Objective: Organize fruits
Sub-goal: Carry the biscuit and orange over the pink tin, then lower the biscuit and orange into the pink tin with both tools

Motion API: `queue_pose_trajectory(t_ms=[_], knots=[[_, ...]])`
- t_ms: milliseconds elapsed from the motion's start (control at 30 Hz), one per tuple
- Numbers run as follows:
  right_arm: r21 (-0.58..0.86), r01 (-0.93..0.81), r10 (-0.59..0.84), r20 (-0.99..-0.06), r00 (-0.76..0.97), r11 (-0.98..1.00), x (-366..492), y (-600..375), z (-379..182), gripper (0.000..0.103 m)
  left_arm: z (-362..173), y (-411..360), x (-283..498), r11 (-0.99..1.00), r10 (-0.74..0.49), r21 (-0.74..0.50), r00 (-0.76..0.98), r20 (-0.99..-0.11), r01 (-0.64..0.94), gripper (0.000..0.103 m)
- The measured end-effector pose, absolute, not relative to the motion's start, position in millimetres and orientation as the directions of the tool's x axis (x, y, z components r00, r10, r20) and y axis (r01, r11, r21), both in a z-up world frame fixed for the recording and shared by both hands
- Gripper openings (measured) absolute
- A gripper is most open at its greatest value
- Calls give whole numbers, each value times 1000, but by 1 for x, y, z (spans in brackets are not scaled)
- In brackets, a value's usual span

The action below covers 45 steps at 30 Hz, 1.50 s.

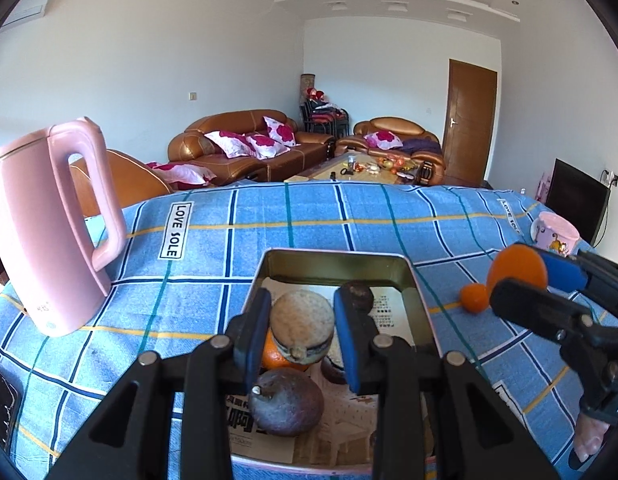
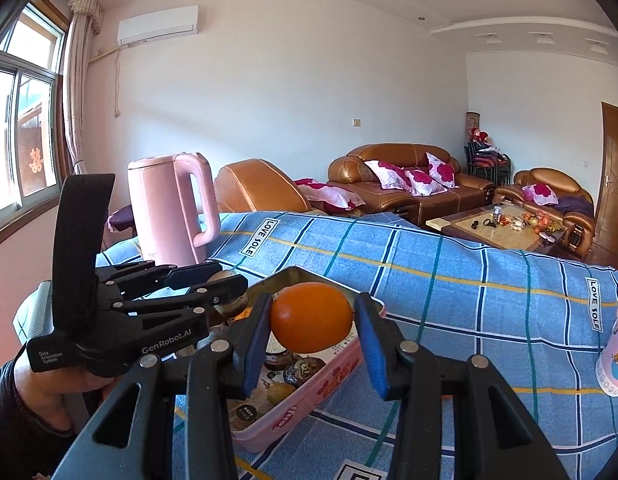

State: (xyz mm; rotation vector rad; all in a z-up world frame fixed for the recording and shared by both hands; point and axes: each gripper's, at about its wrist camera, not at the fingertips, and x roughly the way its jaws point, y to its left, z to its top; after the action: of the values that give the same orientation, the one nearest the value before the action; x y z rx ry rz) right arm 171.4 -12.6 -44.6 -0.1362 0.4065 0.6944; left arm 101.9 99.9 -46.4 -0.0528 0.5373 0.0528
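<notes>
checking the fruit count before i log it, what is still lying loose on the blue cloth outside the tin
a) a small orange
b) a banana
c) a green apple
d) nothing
a: a small orange lies on the checked blue cloth to the right of the tin.

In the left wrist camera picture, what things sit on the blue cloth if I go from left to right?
Pink kettle → metal tin with fruit in it → small orange lying on the cloth → pink cup at the far right edge.
</notes>
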Motion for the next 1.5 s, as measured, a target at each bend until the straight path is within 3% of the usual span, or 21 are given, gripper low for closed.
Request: queue_pose_trajectory(t_ms=[1100, 1500], knots=[[2, -664, 572, -510, 643, 748, 185, 15, -79, 44, -59, 96, 79, 997, -72, -55, 856, -512, 51, 34], [-7, -683, 568, -550, 613, 730, 189, 26, -89, 44, -63, 96, 79, 999, -43, -27, 853, -520, 34, 35]])
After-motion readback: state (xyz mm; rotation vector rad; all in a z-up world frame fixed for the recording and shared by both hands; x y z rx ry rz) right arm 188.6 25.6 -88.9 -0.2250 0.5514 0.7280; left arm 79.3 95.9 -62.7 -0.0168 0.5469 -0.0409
